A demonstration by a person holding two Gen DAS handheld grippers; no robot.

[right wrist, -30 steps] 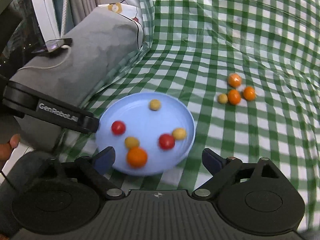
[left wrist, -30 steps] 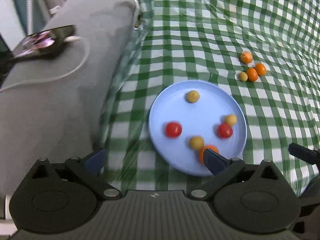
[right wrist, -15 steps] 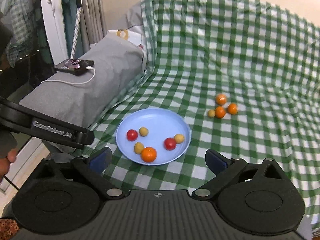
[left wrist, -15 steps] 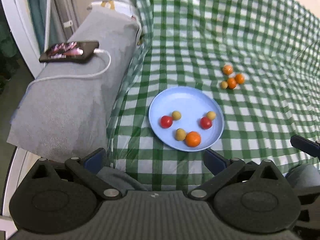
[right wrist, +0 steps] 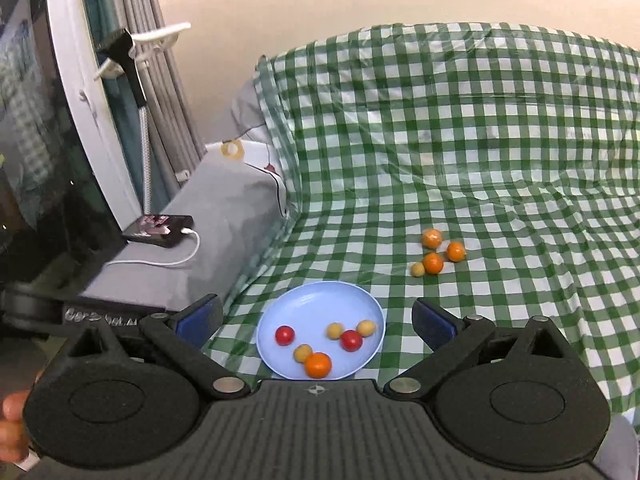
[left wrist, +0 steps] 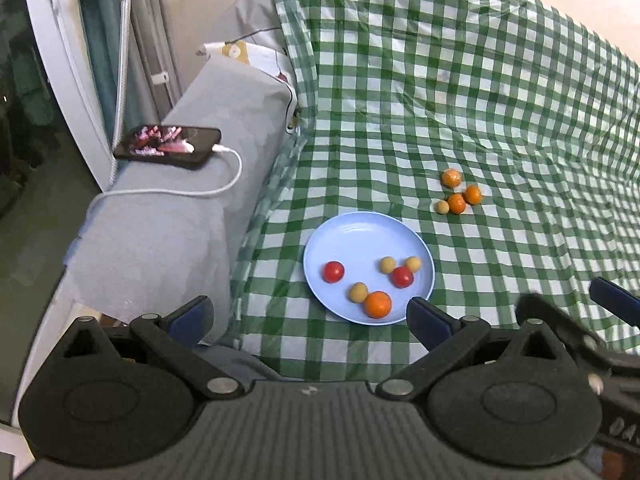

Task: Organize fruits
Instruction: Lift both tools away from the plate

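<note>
Both fingers farther from plate

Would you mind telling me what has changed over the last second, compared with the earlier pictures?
Both grippers, left and right, pulled up and back from the round light-blue plate, open and empty throughout. One small yellow fruit rolled nearer the red one. The four loose fruits on the green checked cloth stayed put.

Both wrist cameras looked forward and down from well back. Left view angled steeply onto the blue plate; right view sat lower, taking in the wall. Shared: plate, checked cloth, phone.
</note>
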